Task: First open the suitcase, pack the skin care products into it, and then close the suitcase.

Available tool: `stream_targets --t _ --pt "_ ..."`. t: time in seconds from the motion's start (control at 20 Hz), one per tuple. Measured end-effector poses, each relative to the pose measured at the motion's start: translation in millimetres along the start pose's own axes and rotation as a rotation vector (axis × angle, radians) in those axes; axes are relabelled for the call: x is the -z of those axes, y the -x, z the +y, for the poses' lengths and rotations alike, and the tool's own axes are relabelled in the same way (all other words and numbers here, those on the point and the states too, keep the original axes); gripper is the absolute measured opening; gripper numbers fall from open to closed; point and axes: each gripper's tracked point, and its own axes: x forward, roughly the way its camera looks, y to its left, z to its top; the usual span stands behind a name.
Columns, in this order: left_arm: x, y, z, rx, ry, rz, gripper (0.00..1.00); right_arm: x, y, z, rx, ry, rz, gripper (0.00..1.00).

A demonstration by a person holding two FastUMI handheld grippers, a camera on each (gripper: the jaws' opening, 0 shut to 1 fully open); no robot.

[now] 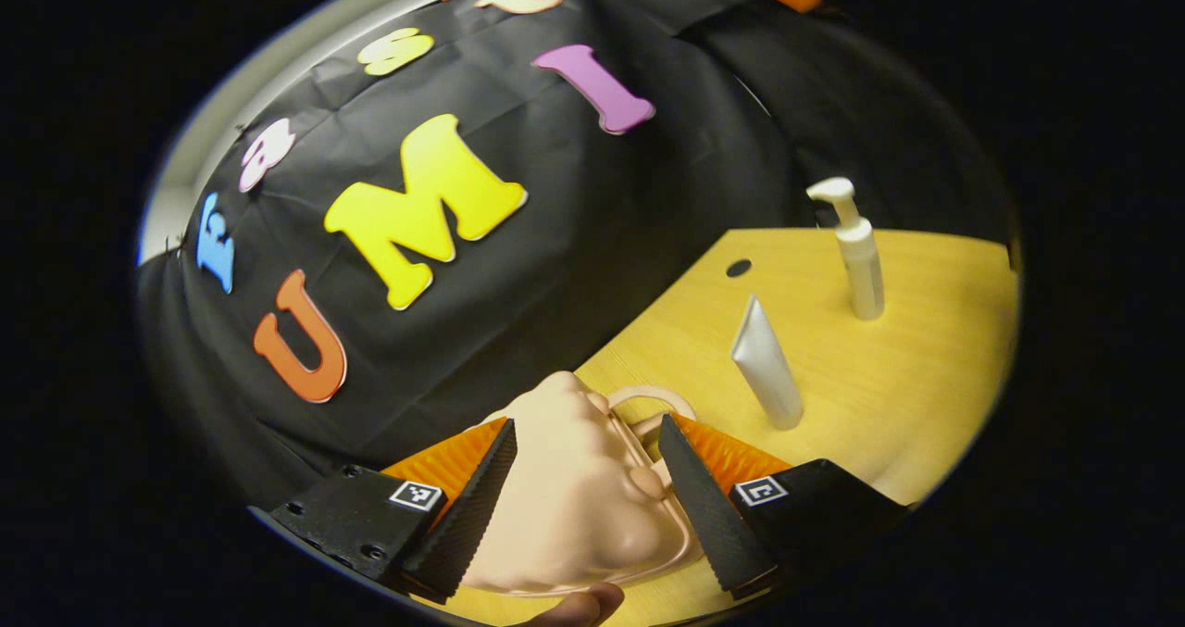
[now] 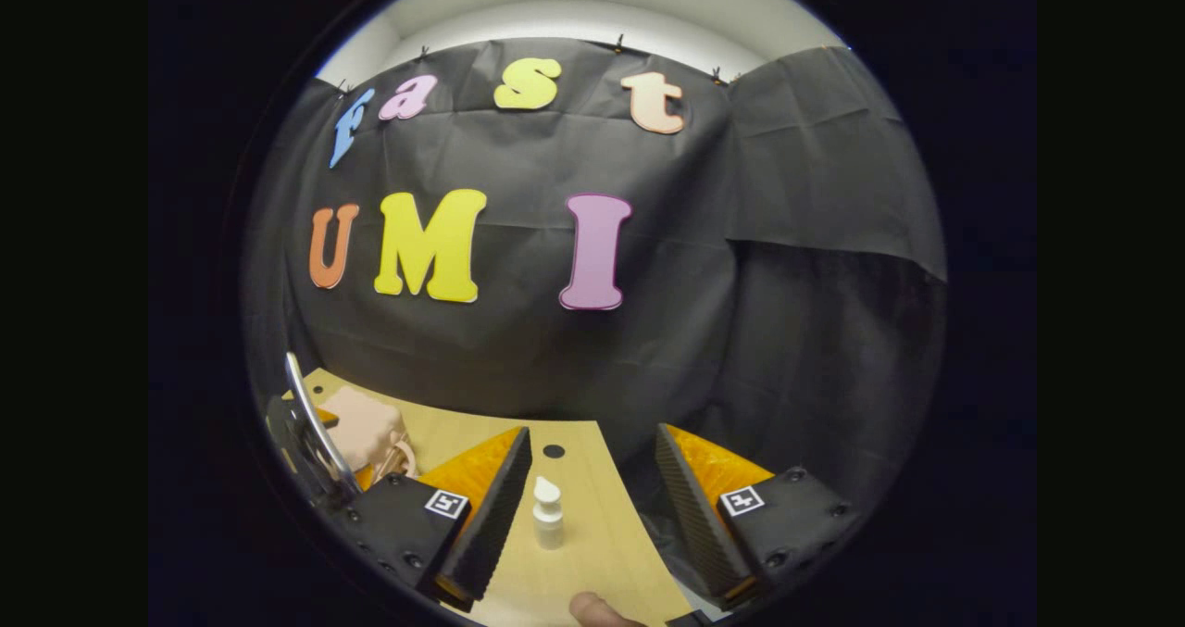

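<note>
The left tool (image 1: 583,488) was held low over the small peach-pink moulded plastic suitcase (image 1: 574,507), its fingers spread wide to either side of the shell without clamping it, a stance judged suited to working the lid open. The case lay at the near edge of the yellow wooden bench (image 1: 907,377), still shut, its looped handle (image 1: 648,400) pointed away from the camera. Beyond it, the grey-white squeeze tube (image 1: 767,363) was stood on its cap, long axis upright and slightly leaned. The white pump bottle (image 1: 856,252) stood farther back. The right tool (image 2: 592,507) was held apart, empty, framing that bottle (image 2: 547,513).
</note>
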Motion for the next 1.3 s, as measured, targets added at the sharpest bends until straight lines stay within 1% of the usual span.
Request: stream_targets --t 0.1,0.15,0.2,0.25,0.35,0.5,0.55,0.6,0.65,0.7,0.75,0.8,0.85,0.9,0.95,1.05,1.2,1.25,1.3 --pt "24 -15 -29 0.073 -0.101 0.070 0.98 14 -2 -10 0.009 -0.016 0.021 0.80" --pt "34 -23 -38 0.096 -0.162 0.108 0.98 19 -3 -14 0.009 -0.025 0.031 0.80" --pt "41 -28 -44 0.099 -0.218 0.133 0.98 26 -3 -18 0.008 -0.033 0.039 0.80" --pt "39 -35 -47 0.084 -0.288 0.120 0.98 33 -3 -23 0.010 -0.040 0.047 0.79" --pt "38 -40 -47 0.061 -0.394 0.155 0.96 48 -7 -33 0.012 -0.049 0.072 0.80" --pt "36 -41 -50 0.026 -0.488 0.188 0.88 66 -11 -47 0.014 -0.067 0.106 0.80" --pt "37 -44 -50 0.021 -0.515 0.201 0.82 69 -13 -52 0.015 -0.072 0.112 0.80" --pt "39 -48 -47 0.019 -0.536 0.212 0.77 72 -14 -55 0.013 -0.075 0.116 0.80" --pt "40 -50 -48 0.023 -0.552 0.224 0.68 75 -15 -60 0.014 -0.071 0.119 0.80" --pt "37 -52 -47 0.019 -0.573 0.225 0.65 78 -16 -65 0.016 -0.067 0.122 0.80" --pt "35 -54 -47 0.018 -0.593 0.225 0.60 79 -16 -69 0.009 -0.071 0.126 0.79" --pt "37 -54 -49 0.026 -0.598 0.240 0.57 80 -15 -69 -0.004 -0.082 0.130 0.80" --pt "38 -55 -52 0.031 -0.600 0.252 0.49 80 -14 -69 -0.016 -0.093 0.131 0.80" --pt "41 -56 -56 0.048 -0.600 0.263 0.46 82 -14 -69 -0.026 -0.097 0.134 0.80" --pt "44 -56 -58 0.056 -0.607 0.281 0.33 81 -12 -68 -0.036 -0.097 0.135 0.80" --pt "44 -56 -59 0.050 -0.630 0.301 0.21 77 -7 -64 -0.059 -0.095 0.127 0.80" --pt "43 -53 -56 0.026 -0.632 0.321 0.17 73 1 -56 -0.085 -0.080 0.114 0.80" --pt "43 -53 -54 0.021 -0.621 0.325 0.12 71 4 -52 -0.092 -0.075 0.113 0.80" --pt "42 -51 -52 0.017 -0.607 0.325 0.11 69 7 -49 -0.098 -0.073 0.109 0.80"
